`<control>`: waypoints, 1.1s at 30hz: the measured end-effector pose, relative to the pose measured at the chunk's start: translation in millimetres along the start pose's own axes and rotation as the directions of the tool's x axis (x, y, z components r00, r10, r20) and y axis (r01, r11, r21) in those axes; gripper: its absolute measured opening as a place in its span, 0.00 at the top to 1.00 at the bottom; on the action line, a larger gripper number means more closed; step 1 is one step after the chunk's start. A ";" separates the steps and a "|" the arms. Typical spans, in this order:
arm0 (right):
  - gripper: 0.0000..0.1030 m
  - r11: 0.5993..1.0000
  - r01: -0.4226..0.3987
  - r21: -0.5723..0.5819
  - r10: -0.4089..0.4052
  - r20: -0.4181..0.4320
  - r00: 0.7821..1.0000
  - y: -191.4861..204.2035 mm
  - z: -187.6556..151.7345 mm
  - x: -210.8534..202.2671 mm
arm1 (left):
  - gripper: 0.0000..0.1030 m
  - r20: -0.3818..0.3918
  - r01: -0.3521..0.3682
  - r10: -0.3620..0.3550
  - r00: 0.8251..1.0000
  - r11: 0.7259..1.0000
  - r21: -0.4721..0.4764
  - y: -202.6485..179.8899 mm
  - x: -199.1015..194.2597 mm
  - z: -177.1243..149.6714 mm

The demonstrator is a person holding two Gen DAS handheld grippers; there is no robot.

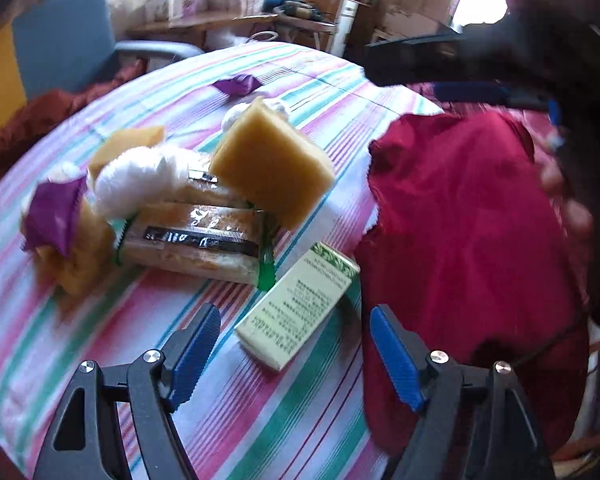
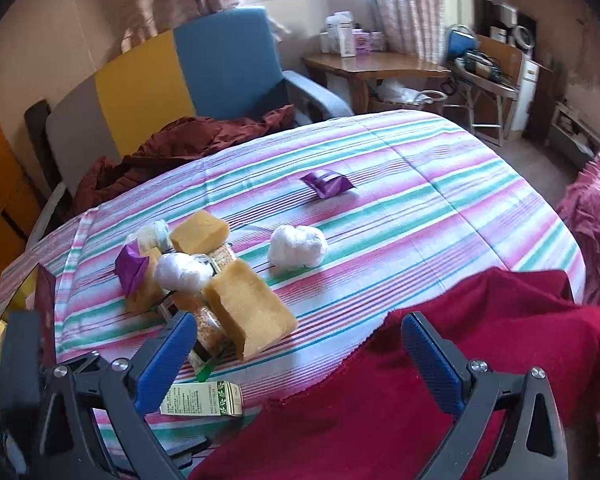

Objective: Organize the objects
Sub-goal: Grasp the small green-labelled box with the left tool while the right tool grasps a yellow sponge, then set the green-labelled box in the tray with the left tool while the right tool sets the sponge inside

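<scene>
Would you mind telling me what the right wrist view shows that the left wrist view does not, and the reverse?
Only the right wrist view shows the right gripper, open, the pink bedding at the far right, and the white wad lying alone in full. Only the left wrist view shows the left gripper, open above the green-and-white box, whose printed face is seen close up. Both show the striped bedspread, the red cloth, the pile of yellow sponges and the lone purple packet.

Box point(image 2: 202, 399) half hidden; red cloth point(image 2: 420, 380) cut off — print unreadable.
</scene>
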State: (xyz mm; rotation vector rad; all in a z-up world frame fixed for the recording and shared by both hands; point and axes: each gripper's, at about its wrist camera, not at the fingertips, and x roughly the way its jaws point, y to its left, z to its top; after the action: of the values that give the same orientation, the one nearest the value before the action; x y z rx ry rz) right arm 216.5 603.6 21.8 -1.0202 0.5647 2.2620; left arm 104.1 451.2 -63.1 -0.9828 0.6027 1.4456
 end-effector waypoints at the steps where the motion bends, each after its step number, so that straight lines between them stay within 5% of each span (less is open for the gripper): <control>1: 0.00 1.000 -0.016 -0.012 0.015 -0.010 1.000 -0.2 2.1 1.8 | 0.24 0.002 -0.001 0.001 1.000 1.000 -0.003 -0.2 2.5 0.8; 4: 0.00 0.994 -0.089 -0.058 0.085 -0.059 0.995 4.1 10.3 11.1 | 0.53 -0.021 -0.027 0.027 0.999 0.999 -0.018 3.7 15.1 -1.4; 7: 0.00 0.986 -0.122 -0.112 0.109 -0.114 0.988 14.3 18.8 25.7 | 0.68 -0.009 0.007 -0.007 1.000 1.000 -0.024 6.0 11.6 -5.8; 14: 0.01 0.967 -0.159 -0.201 0.102 -0.265 0.959 43.2 26.2 79.1 | 0.70 0.005 0.032 -0.032 0.999 0.999 -0.031 15.7 -7.7 -32.4; 16: 0.13 0.964 -0.160 -0.214 0.090 -0.303 0.949 48.7 24.2 92.0 | 0.70 0.012 0.020 -0.019 1.000 0.999 -0.043 20.5 -16.4 -42.5; 18: 0.46 0.959 -0.157 -0.234 0.074 -0.330 0.941 53.2 21.7 98.3 | 0.70 0.018 -0.005 0.006 1.000 0.998 -0.060 27.8 -24.9 -53.6; 20: 0.51 0.957 -0.138 -0.256 0.044 -0.340 0.939 54.8 19.2 100.6 | 0.70 0.031 -0.029 0.032 0.999 0.996 -0.082 36.8 -32.0 -64.2; 26: 0.54 0.966 -0.105 -0.237 0.028 -0.306 0.952 47.2 10.2 79.6 | 0.71 0.064 -0.055 0.069 0.996 0.978 -0.202 66.0 -55.4 -91.0; 33: 0.54 0.961 -0.178 -0.212 0.131 -0.216 0.968 59.3 2.4 32.5 | 0.71 0.124 -0.071 0.110 0.986 0.955 -0.287 77.0 -88.6 -106.2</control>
State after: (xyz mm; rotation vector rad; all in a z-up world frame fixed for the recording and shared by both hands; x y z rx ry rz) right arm 158.6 572.2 6.1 -1.3735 0.4872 2.4207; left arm 44.6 304.6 -56.3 -1.0742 0.3484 1.6994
